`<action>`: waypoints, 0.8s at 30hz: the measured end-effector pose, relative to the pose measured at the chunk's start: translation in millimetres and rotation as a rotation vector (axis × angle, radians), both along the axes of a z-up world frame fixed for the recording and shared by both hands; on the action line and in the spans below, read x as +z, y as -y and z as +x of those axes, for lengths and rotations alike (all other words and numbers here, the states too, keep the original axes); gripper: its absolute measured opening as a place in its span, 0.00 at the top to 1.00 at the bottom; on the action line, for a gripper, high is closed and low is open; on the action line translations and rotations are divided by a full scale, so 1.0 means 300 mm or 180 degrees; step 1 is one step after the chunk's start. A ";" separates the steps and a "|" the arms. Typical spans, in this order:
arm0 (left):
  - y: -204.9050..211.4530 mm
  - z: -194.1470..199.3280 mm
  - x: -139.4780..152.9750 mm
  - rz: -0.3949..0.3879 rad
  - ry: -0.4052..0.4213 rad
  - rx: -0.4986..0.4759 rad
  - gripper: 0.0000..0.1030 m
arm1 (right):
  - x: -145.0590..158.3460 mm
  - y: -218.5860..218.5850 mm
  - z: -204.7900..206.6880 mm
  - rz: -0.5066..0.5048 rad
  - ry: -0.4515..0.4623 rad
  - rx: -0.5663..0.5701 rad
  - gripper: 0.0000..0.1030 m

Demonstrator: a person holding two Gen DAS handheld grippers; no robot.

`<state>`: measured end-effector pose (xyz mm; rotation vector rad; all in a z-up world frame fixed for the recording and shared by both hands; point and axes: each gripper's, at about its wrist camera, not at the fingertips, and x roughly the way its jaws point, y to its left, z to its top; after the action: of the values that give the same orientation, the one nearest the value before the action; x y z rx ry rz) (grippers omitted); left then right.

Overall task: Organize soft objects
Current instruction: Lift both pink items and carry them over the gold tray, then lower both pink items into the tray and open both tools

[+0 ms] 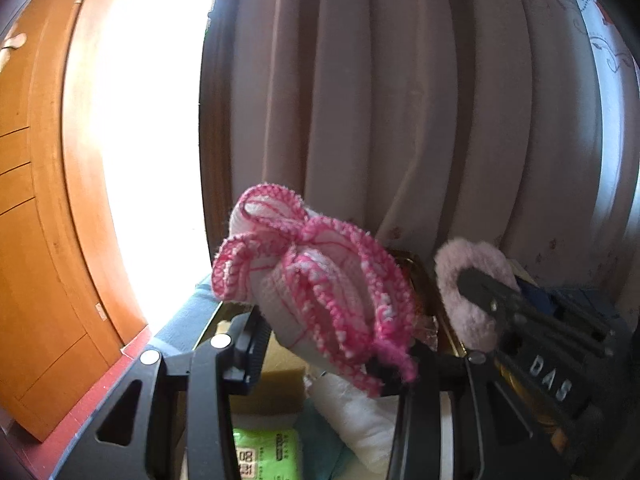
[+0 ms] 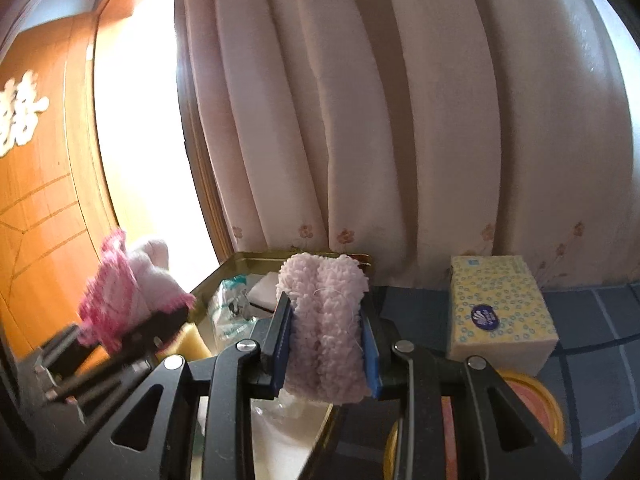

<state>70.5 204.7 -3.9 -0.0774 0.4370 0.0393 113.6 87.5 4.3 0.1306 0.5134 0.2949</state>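
A pink-and-white knitted cloth point(image 1: 320, 280) is bunched up and pinched in my left gripper point(image 1: 332, 348), held above an open gold tin point(image 1: 414, 266). The same cloth point(image 2: 112, 296) shows at the left of the right wrist view. My right gripper point(image 2: 326, 344) is shut on a fluffy pale pink cloth point(image 2: 324, 320), squeezed between its blue pads point(image 2: 282, 344) over the tin's right corner. In the left wrist view that fluffy cloth point(image 1: 456, 276) shows at the right, with a black finger of the right gripper across it.
The gold tin point(image 2: 240, 260) holds a yellow sponge point(image 1: 280, 380), a white cloth point(image 1: 352, 412), a green packet point(image 1: 264, 452) and a clear wrapper point(image 2: 230, 312). A yellow tissue box point(image 2: 500, 312) and a yellow-rimmed lid point(image 2: 536, 396) sit on the blue tiled tabletop point(image 2: 592, 320). Curtains hang behind; a wooden door stands at the left.
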 end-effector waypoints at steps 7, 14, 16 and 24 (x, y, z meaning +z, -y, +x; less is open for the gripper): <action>-0.006 0.058 0.013 -0.0015 -0.0252 -0.0136 0.61 | 0.057 -0.029 0.099 0.0016 -0.0052 0.0064 0.68; 0.008 0.059 0.009 0.0073 -0.0434 -0.0152 0.61 | 0.027 -0.067 0.189 0.0027 -0.0312 0.0185 0.68; 0.009 0.040 -0.005 0.0090 -0.0490 -0.0177 0.61 | 0.025 -0.075 0.205 -0.0010 -0.0340 0.0230 0.68; 0.056 0.000 0.005 0.0221 -0.0545 -0.0281 0.61 | 0.001 -0.133 0.294 -0.0198 -0.0618 0.0413 0.68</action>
<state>70.7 187.8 -2.4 0.0139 0.6094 -0.0258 202.0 127.5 4.6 0.0658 0.7245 0.3950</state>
